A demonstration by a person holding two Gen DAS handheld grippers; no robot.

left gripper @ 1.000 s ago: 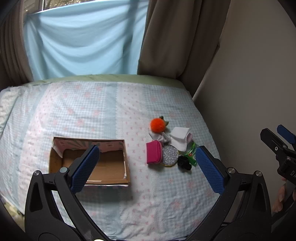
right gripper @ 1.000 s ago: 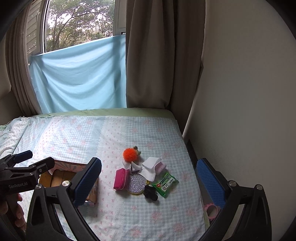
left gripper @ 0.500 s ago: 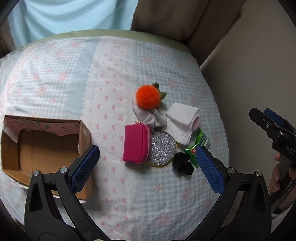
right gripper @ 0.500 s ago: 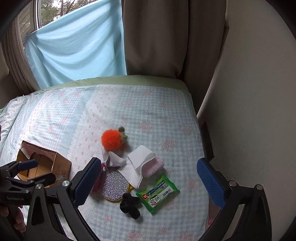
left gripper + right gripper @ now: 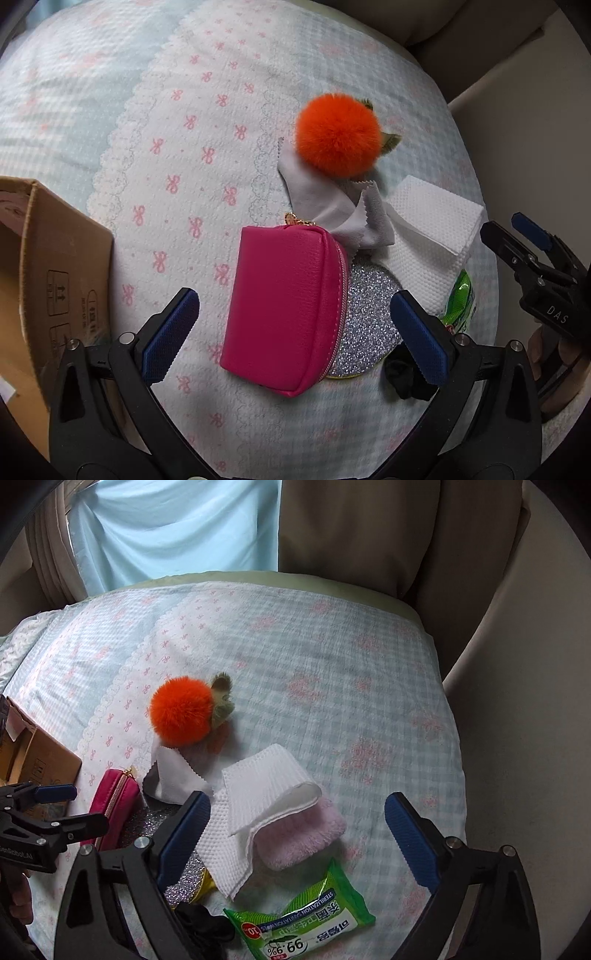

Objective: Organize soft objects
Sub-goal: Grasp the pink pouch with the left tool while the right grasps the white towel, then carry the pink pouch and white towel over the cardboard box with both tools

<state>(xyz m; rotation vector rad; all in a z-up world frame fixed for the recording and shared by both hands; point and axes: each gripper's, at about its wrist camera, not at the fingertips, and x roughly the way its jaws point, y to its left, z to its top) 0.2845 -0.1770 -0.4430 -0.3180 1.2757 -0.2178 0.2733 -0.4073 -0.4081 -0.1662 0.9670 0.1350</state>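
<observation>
Clutter is sitting in one little heap on the pale blue gingham bedspread with pink bows (image 5: 177,155). Left gripper (image 5: 293,334) is hanging over the heap with its jaws spread wide, not gripping anything; the hot pink zippered leather pouch (image 5: 284,306) is lying right between its blue pads without touching either. Under the pouch's right edge a silver glitter disc (image 5: 365,325) is poking out, and a grey pinked-edge cleaning cloth (image 5: 332,206) is trailing from the pouch's top corner up under the fluffy orange pompom (image 5: 338,134).

Right gripper (image 5: 295,834) is also wide open and empty, and its jaws have just been closing in a bit. Between them are lying the folded white waffle-textured cloth (image 5: 266,794) and, tucked under it, a fuzzy pale pink fabric piece (image 5: 303,834). Nearer the camera a green wet-wipes packet (image 5: 306,923) is lying flat, with a black scrunchie (image 5: 203,926) just left of it.

Open brown cardboard box (image 5: 48,280) is standing at the left, apart from the heap.
</observation>
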